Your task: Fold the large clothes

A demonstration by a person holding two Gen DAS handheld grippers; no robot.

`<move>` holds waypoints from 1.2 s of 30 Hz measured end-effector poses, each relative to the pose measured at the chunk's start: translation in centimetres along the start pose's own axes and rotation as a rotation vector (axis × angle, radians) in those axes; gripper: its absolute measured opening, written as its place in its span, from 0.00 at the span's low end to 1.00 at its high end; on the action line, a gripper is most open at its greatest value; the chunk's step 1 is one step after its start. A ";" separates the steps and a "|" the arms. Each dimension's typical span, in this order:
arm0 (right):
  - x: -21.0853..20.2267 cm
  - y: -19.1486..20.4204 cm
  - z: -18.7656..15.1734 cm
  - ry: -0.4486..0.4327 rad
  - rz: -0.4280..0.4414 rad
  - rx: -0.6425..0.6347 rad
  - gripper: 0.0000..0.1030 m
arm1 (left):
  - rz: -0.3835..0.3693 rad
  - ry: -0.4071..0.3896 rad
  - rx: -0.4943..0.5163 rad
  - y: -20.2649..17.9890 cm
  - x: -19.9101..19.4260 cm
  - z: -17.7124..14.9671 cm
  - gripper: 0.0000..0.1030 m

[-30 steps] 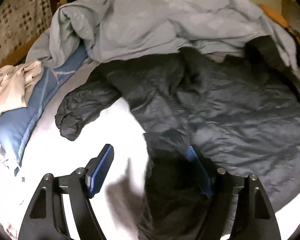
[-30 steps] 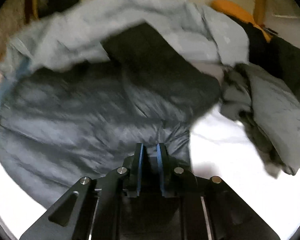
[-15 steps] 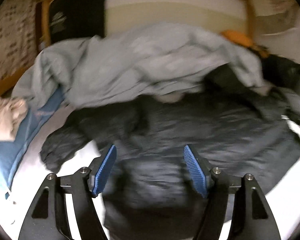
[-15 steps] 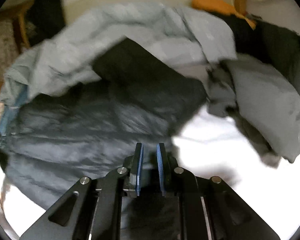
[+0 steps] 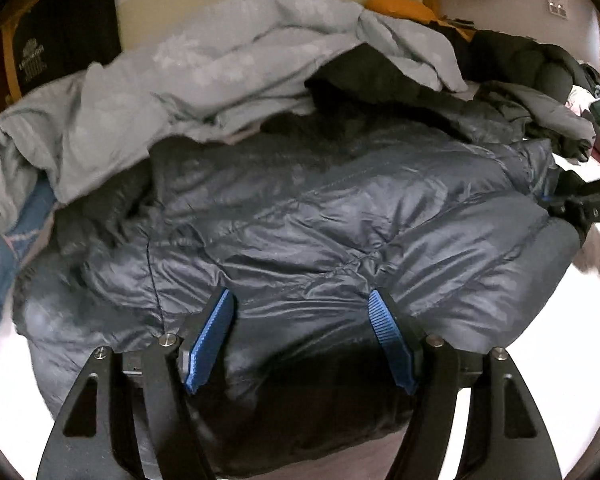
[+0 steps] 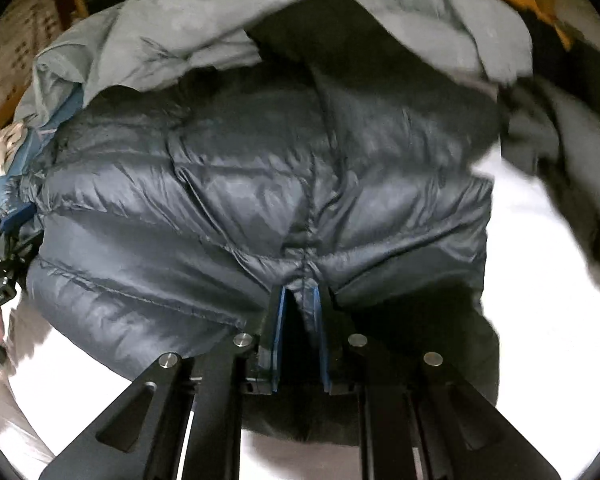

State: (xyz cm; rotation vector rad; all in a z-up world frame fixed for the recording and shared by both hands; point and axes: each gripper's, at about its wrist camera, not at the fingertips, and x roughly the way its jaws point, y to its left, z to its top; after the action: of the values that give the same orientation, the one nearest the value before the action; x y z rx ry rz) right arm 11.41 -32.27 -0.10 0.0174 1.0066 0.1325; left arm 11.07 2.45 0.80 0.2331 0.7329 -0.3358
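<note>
puffer jacket spread on the bed, right side pinched

a dark quilted puffer jacket (image 5: pixel 320 240) lies flat across the white bed (image 5: pixel 560 340), its far edge at 12 o'clock tucked under a pale grey duvet (image 5: pixel 220 64). the right gripper (image 6: pixel 300 320) has its fingers clenched on a fold of the hem. the left gripper (image 5: pixel 302 336) hangs over the jacket, fingers released, gripping nothing.
</note>
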 end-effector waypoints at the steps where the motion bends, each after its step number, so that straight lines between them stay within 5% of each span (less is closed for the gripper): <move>1: 0.0 -0.2 -0.5 0.005 -0.001 0.023 0.14 | -0.009 0.006 -0.008 0.0 0.3 -0.1 0.68; 12: -0.9 0.6 -2.5 0.016 -0.073 -0.015 0.14 | -0.011 0.053 -0.034 -0.3 1.4 -0.7 0.73; 27: -0.7 0.6 -1.9 0.022 -0.061 0.006 0.14 | -0.005 0.050 -0.032 -0.1 1.3 -0.8 0.75; 36: -3.5 -2.2 -1.1 -0.125 -0.051 0.145 0.14 | 0.136 -0.139 -0.091 3.6 -4.2 1.1 0.68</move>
State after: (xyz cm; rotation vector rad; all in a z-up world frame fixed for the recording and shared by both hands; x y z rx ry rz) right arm 8.84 -34.93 2.12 0.1308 0.8899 0.0112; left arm 10.19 6.33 4.85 0.1707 0.5905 -0.1863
